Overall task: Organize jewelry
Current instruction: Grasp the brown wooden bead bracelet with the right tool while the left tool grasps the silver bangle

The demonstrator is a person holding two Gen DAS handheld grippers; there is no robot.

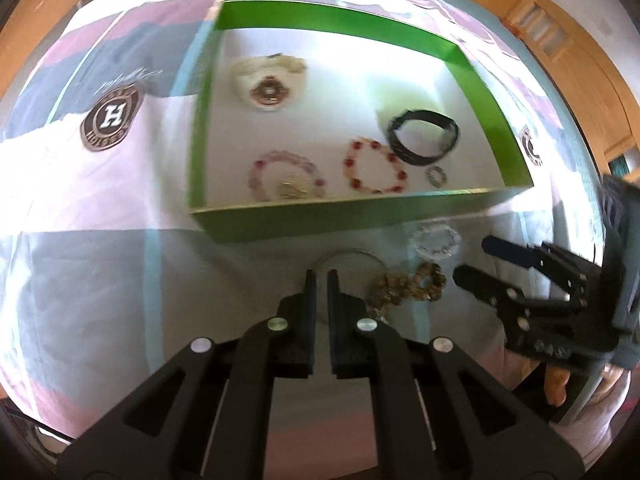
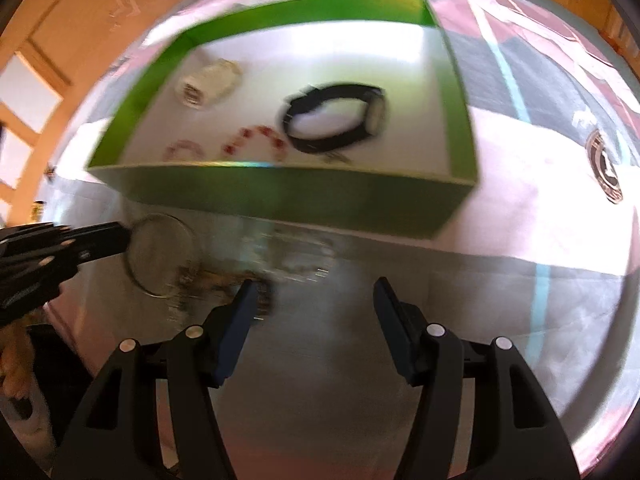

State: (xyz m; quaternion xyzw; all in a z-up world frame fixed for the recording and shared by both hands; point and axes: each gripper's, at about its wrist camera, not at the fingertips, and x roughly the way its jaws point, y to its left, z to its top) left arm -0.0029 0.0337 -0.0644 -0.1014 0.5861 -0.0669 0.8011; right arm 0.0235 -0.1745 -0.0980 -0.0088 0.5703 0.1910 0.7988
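A green box (image 1: 344, 216) with a white floor lies on the bedsheet and holds a white watch (image 1: 268, 80), a black watch (image 1: 424, 136), two red-beaded bracelets (image 1: 376, 166) and a small ring (image 1: 436, 176). In front of the box lie a thin silver bangle (image 2: 162, 256), a clear bead bracelet (image 1: 436, 240) and a brown bead bracelet (image 1: 412, 286). My left gripper (image 1: 321, 276) is shut on the bangle's rim. It also shows in the right wrist view (image 2: 120, 236). My right gripper (image 2: 316, 286) is open and empty, just right of the brown beads.
The sheet is pink, grey and white with a round H logo (image 1: 110, 118). Wooden furniture (image 1: 560, 32) stands behind the bed. The right wrist view is blurred by motion.
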